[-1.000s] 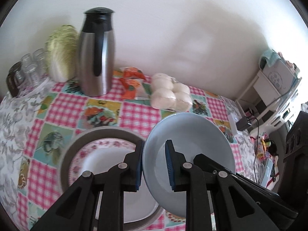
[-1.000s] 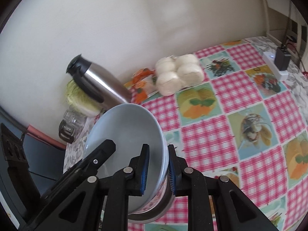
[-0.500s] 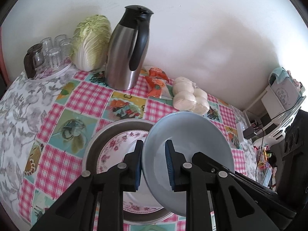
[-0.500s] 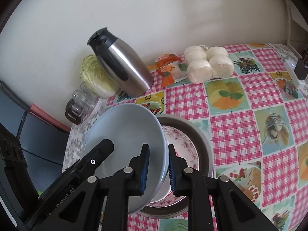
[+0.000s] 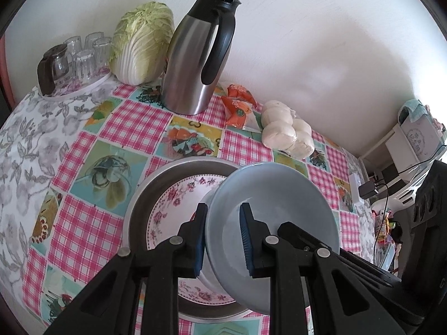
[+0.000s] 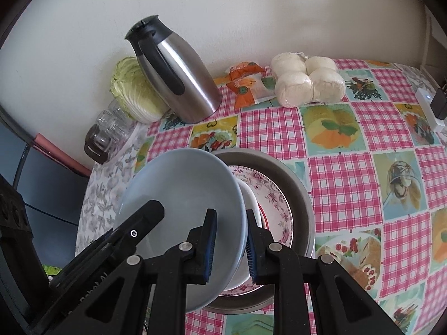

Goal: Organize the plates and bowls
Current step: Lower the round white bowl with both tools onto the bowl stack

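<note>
My left gripper (image 5: 222, 237) and right gripper (image 6: 230, 247) each clamp opposite rims of the blue plate (image 5: 279, 195). It hangs tilted over the floral plate (image 5: 173, 203), inside the metal pan (image 5: 139, 203).

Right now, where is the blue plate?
In both wrist views, the blue plate is tilted above the floral plate, clamped by left gripper and right gripper.

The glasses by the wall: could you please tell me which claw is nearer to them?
Left. The left claw grips the blue plate at its rim nearest the glasses; the right claw grips the opposite rim, across the plate.
</note>
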Motion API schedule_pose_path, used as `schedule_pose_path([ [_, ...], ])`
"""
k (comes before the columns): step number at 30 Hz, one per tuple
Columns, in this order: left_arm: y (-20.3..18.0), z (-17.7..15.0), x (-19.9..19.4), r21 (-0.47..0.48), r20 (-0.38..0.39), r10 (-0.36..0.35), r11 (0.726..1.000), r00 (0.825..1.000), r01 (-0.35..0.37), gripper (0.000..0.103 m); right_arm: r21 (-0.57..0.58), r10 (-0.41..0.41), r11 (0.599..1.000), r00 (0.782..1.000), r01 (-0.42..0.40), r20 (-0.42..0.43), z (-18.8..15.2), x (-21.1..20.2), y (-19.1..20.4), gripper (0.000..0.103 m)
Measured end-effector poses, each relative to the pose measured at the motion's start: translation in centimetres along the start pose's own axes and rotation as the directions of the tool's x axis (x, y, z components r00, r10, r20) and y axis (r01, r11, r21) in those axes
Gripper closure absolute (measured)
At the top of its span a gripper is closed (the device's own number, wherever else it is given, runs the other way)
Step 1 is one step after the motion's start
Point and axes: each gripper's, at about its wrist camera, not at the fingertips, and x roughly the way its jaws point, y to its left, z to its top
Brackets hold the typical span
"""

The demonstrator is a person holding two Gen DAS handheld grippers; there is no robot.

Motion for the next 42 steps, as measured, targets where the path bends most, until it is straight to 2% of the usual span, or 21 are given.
schedule_pose_path([
  [7, 0.7, -0.1, 0.9, -0.018, -0.024, 0.021, 1.0, 0.999, -0.022, 0.081, 0.003, -0.013, 1.0, 1.0, 0.013, -0.028, -0.1, 0.9, -0.4, 0.081],
  [16, 1.1, 0.0, 0.7, -0.024, -0.012, 0.02, 1.0, 1.0, -0.02, 0.081, -0.002, -0.006, 1.0, 0.999, 0.006, -0.036, -0.2, 1.2, -0.5, 0.081],
  [21, 0.8, 0.0, 0.8, -0.003, 0.007, 0.06, 0.998, 0.998, -0.06, 0.081, 0.021, 0.023, 1.0, 0.999, -0.023, -0.029, 0.0, 1.1, -0.9, 0.08],
  [35, 1.0, -0.2, 2.0, 0.008, -0.018, 0.095, 0.995, 0.995, -0.095, 0.085, 0.082, 0.073, 0.994, 0.997, -0.075, 0.025, 0.4, 0.2, -1.9, 0.079],
  [37, 0.9, -0.3, 2.2, 0.009, -0.022, 0.081, 0.997, 0.996, -0.08, 0.085, 0.085, 0.072, 0.993, 0.997, -0.075, 0.041, 0.5, -0.1, -2.0, 0.076],
  [39, 0.7, -0.3, 2.0, 0.02, -0.017, 0.089, 0.996, 0.996, -0.088, 0.085, 0.084, 0.048, 0.995, 0.997, -0.053, 0.066, 0.6, -0.5, -2.1, 0.061],
  [42, 0.6, -0.3, 2.0, 0.025, -0.015, 0.095, 0.995, 0.995, -0.095, 0.085, 0.086, 0.057, 0.994, 0.995, -0.064, 0.085, 0.7, -1.1, -2.4, 0.059],
])
